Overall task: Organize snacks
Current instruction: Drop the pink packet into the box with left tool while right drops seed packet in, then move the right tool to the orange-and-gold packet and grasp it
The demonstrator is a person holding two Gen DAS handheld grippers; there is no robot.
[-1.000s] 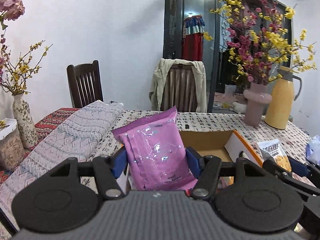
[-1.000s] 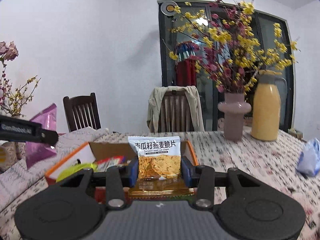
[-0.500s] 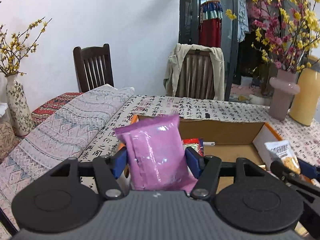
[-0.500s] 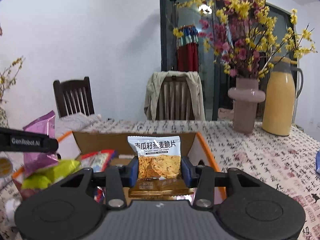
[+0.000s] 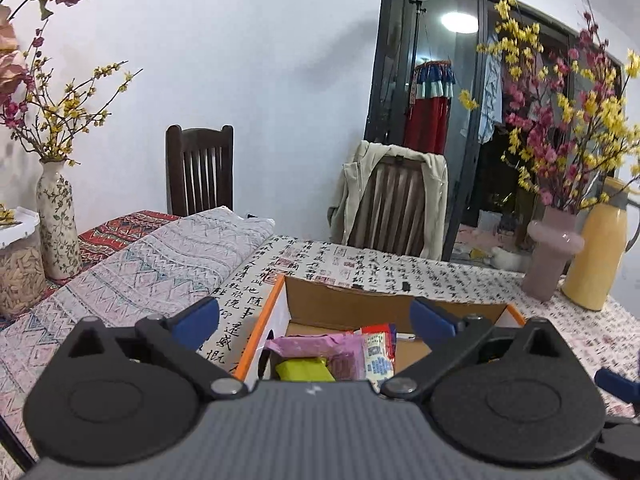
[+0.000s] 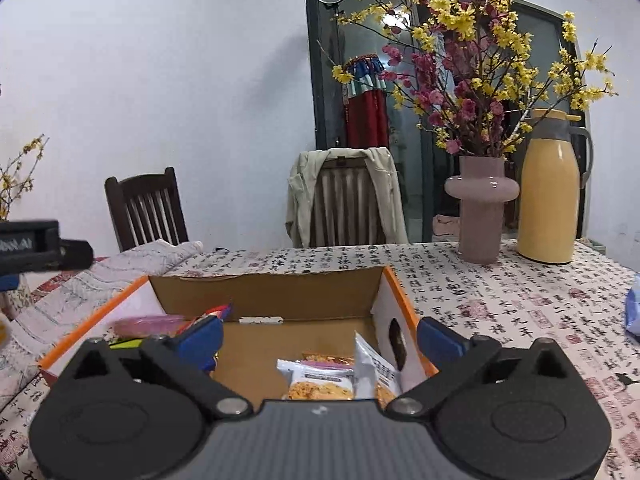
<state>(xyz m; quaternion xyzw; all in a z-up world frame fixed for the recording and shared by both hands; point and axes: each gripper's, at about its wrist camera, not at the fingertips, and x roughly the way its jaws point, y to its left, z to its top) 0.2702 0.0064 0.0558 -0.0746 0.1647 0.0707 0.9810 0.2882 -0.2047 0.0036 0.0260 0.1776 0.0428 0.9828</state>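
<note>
An open cardboard box (image 5: 340, 304) (image 6: 264, 292) with orange edges stands on the table. My left gripper (image 5: 314, 320) hangs over its left end, jaws opening wide, nothing between them. Below it the pink snack bag (image 5: 316, 350) lies in the box beside a yellow-green pack (image 5: 304, 370) and a red-and-white pack (image 5: 378, 354). My right gripper (image 6: 320, 338) hovers over the box's right end, jaws opening too, and holds nothing. The orange oat-chip packet (image 6: 320, 380) rests on the box floor beneath it, next to a white packet (image 6: 372, 372).
A pink vase (image 6: 480, 208) of flowering branches and a yellow thermos jug (image 6: 552, 188) stand at the back right. A folded patterned cloth (image 5: 152, 264) and a floral vase (image 5: 54, 220) are on the left. Two chairs stand behind the table. A blue bag (image 6: 632, 312) lies far right.
Both grippers opened. The pink bag fell from the left one into the box, and the oat-chip packet fell from the right one onto the box floor. Both hands came forward over the box.
</note>
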